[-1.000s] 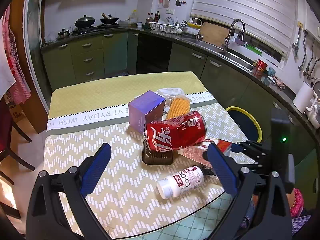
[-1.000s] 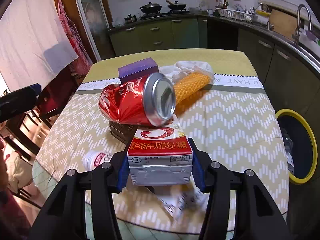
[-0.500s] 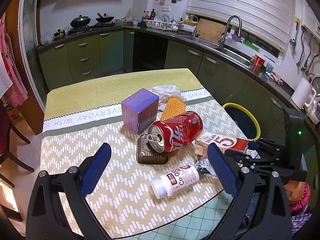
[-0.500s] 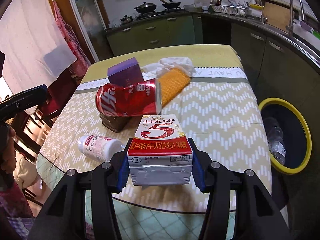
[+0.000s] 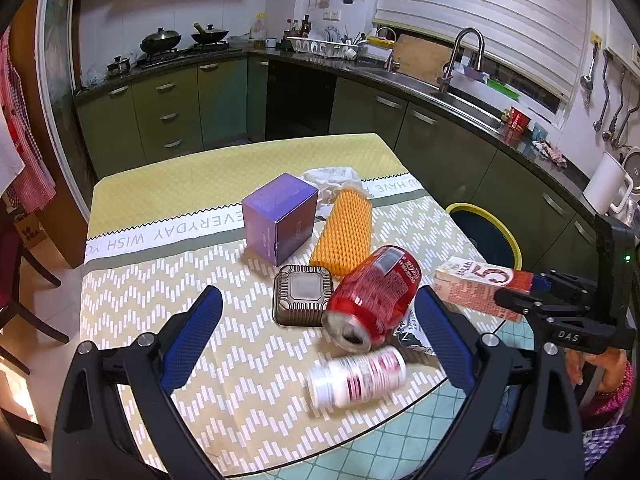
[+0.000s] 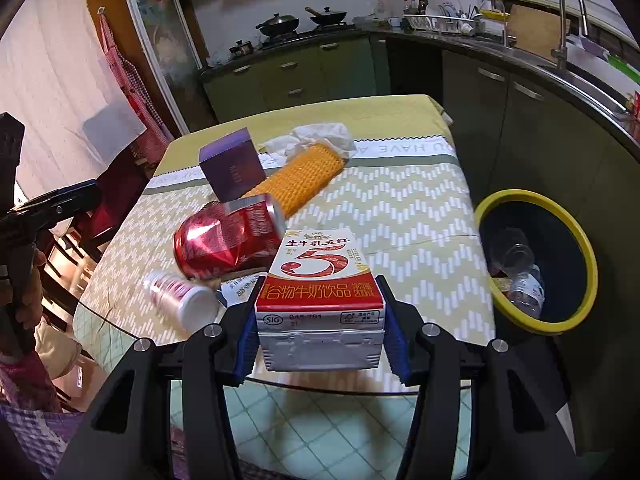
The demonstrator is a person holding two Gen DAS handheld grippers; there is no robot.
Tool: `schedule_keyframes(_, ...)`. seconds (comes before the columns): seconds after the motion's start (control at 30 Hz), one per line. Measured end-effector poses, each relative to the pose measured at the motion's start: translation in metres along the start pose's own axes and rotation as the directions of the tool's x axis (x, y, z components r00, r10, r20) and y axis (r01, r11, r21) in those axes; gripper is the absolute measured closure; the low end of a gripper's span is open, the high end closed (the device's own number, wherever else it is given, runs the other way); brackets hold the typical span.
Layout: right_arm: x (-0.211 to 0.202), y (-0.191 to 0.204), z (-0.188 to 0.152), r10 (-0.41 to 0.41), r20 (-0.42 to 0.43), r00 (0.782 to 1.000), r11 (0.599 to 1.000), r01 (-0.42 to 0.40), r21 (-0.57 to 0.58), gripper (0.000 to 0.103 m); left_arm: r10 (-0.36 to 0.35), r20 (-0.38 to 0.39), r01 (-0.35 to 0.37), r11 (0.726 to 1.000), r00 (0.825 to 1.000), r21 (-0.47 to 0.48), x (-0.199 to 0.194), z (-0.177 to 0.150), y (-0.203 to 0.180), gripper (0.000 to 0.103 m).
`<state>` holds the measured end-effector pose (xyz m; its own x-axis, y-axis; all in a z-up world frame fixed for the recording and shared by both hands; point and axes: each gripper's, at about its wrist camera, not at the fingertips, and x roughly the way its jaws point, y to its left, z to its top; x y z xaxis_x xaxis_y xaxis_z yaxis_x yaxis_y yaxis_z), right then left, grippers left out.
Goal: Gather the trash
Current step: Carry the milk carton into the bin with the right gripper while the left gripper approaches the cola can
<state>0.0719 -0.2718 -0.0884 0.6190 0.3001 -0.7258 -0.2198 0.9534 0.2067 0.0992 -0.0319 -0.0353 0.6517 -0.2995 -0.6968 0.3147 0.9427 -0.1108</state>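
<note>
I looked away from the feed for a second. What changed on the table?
The red can rolled off the brown tray, its open end now toward the camera. The white bottle shifted. The right tongs lifted the milk carton clear. The left tongs stayed open; the purple box stayed put.

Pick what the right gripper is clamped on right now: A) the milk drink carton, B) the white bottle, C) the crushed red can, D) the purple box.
A: the right gripper has both blue pads pressed on the sides of the milk drink carton, while the red can lies loose on the table.
</note>
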Motion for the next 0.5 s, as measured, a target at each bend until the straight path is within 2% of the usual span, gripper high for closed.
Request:
schedule_keyframes(0.33,-0.023,-0.016,0.001,-0.029,0.048,0.998,0.999,0.028,0.027,0.051,-0.004,0.000,0.004,1.000,1.000,0.005,0.002,-0.001,-0.002,0.011)
schedule_keyframes(0.5,-0.048,-0.049,0.009,-0.106,0.102,0.989,0.992,0.098,0.086,0.051,-0.017,-0.014,0.017,1.000,1.000,-0.008,0.009,-0.004,0.000,0.011)
